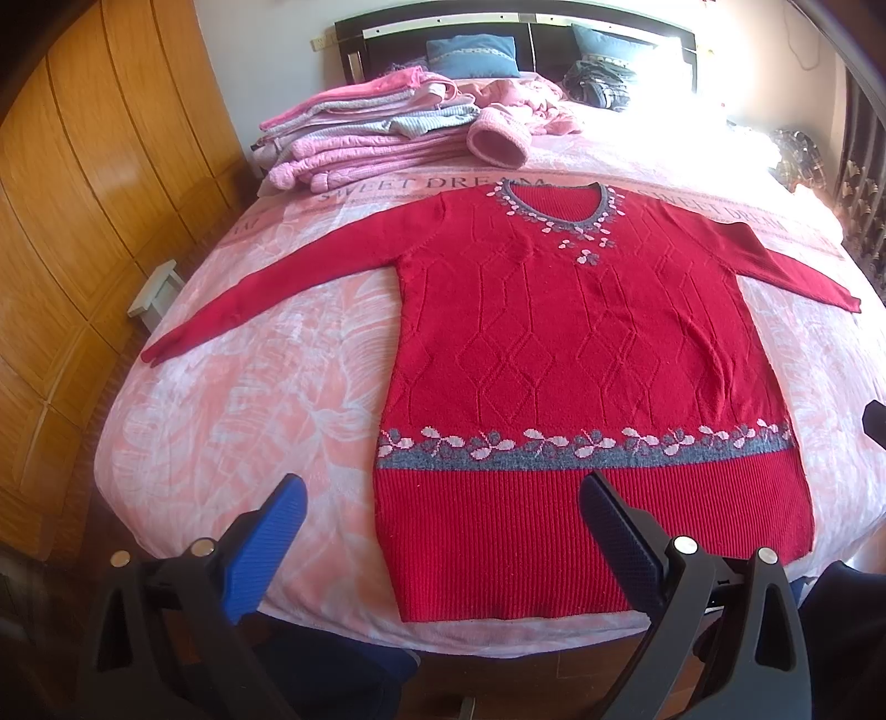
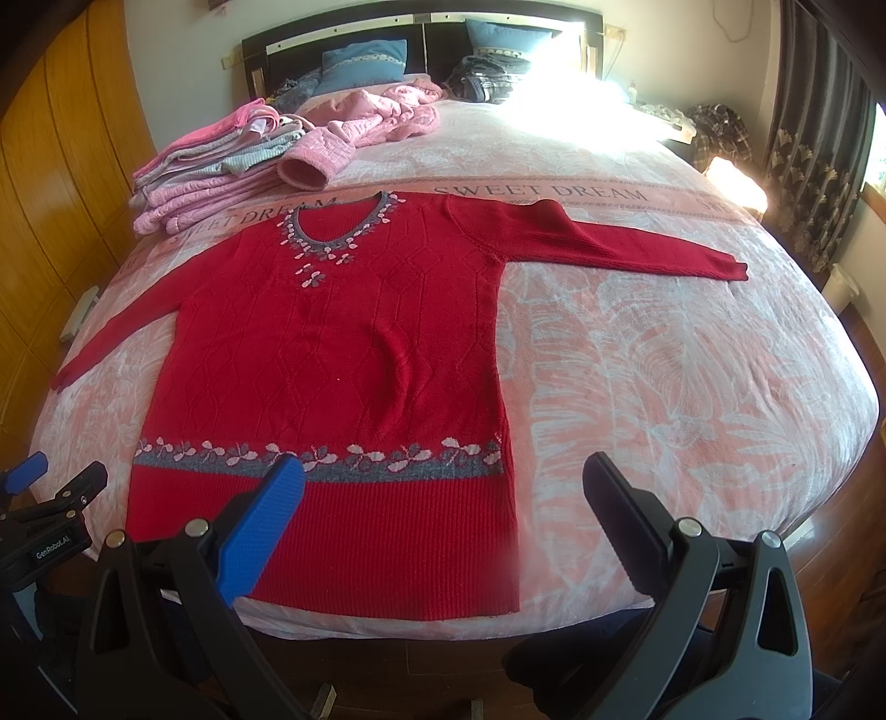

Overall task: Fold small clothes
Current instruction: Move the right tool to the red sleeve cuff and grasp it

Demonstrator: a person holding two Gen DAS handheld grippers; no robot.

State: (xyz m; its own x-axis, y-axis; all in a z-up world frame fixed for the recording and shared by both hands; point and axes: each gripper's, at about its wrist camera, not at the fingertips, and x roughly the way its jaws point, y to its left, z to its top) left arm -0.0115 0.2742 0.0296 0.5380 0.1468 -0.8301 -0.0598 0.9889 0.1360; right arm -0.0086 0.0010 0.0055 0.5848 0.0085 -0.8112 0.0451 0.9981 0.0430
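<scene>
Bed [image 1: 232,399], widest thing in view, covered by a pink leaf-print blanket with "SWEET DREAM" lettering across the middle. Dark headboard [image 2: 343,39] at the far end, with two blue pillows [image 2: 362,66] leaning against it.

Red sweater [image 2: 332,354] spread flat and face up on the bed's near half, hem close to the near edge, neckline toward the headboard, both sleeves stretched out sideways. Grey band with pink flowers above the ribbed hem; same flower trim around the collar. Unfolded so far.

Wooden wardrobe [image 1: 83,194] beside the bed, on the left.

Stack of folded pink and grey clothes [image 1: 354,133] on the bed's far left part, beyond the sweater's left shoulder and apart from it. Loose pink jacket [image 2: 376,119] lying just beside that stack, one cuff pointing toward the sweater's collar. Crumpled dark plaid garment [image 2: 487,80] near the headboard.

Left gripper [image 1: 443,498] above the bed's near edge, jaws wide apart, holding nothing, over the sweater's left hem corner. Right gripper [image 2: 443,482] likewise spread wide and empty, over the right hem corner.
</scene>
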